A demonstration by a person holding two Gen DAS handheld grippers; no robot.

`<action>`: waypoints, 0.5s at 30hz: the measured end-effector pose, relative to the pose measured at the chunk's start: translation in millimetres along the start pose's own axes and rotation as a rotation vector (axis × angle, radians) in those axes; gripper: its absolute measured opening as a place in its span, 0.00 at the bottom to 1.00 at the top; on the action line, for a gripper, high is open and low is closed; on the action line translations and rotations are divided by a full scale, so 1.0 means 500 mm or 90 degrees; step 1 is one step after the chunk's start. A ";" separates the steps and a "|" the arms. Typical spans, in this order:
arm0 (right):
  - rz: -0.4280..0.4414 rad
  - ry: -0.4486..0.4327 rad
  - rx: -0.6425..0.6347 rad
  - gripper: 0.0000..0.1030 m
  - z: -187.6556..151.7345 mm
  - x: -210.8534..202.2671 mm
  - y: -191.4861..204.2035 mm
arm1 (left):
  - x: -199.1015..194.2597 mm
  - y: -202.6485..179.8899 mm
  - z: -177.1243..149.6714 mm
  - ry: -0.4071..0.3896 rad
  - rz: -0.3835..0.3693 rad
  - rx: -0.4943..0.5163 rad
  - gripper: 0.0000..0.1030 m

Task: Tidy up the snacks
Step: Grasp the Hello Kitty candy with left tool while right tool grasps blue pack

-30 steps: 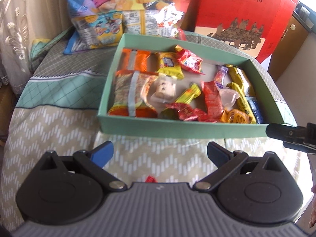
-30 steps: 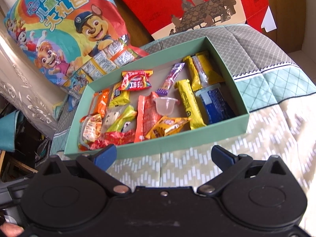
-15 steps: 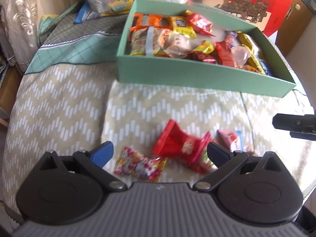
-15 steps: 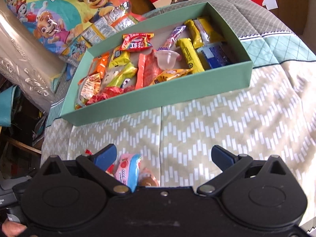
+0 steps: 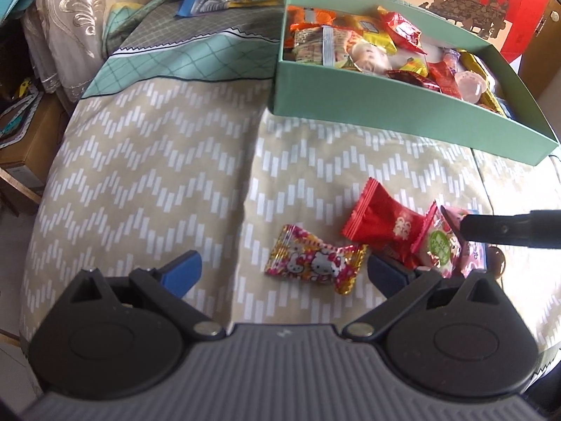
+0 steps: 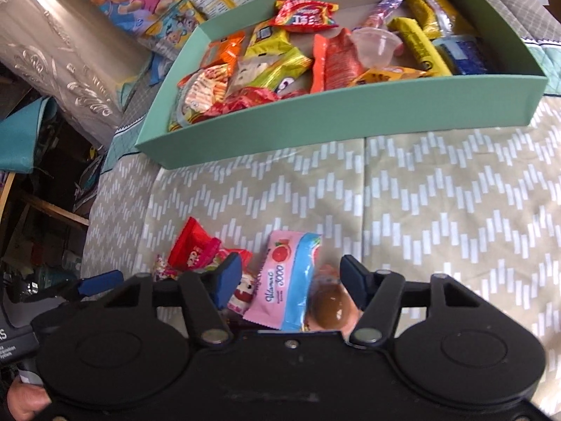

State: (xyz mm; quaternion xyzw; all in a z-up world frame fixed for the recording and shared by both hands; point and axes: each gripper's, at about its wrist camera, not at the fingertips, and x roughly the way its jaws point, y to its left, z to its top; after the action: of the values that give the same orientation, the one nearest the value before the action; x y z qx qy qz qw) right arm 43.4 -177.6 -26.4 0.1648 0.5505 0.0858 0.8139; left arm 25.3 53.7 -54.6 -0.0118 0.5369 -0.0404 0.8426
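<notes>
Around the pink packet (image 6: 285, 280), right hand-held gripper (image 6: 291, 280) sits half-spread.

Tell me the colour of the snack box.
Mint green box, clearest in the right wrist view.

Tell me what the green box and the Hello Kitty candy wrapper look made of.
Green box: apparently matte paperboard, given its thin, flat walls, crisp folded corners and lack of glare.
Hello Kitty candy wrapper: probably metallised plastic film, glossy, given its crinkles, glints and gold serrated ends.
</notes>
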 end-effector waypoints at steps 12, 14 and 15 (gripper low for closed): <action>-0.056 -0.037 -0.081 0.19 -0.018 0.004 0.014 | 0.018 0.001 -0.005 0.007 0.005 0.012 0.99; -0.063 -0.043 -0.077 0.19 -0.019 0.000 -0.001 | 0.017 -0.001 -0.005 0.000 0.004 0.020 0.95; -0.064 -0.044 -0.076 0.19 -0.019 -0.001 -0.005 | 0.016 -0.005 -0.005 -0.007 0.005 0.031 0.90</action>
State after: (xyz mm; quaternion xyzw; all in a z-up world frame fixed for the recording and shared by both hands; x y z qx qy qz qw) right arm 34.1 -178.5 -30.1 0.0913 0.5233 0.0714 0.8442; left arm 26.2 50.6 -62.9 0.0104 0.5315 -0.0498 0.8456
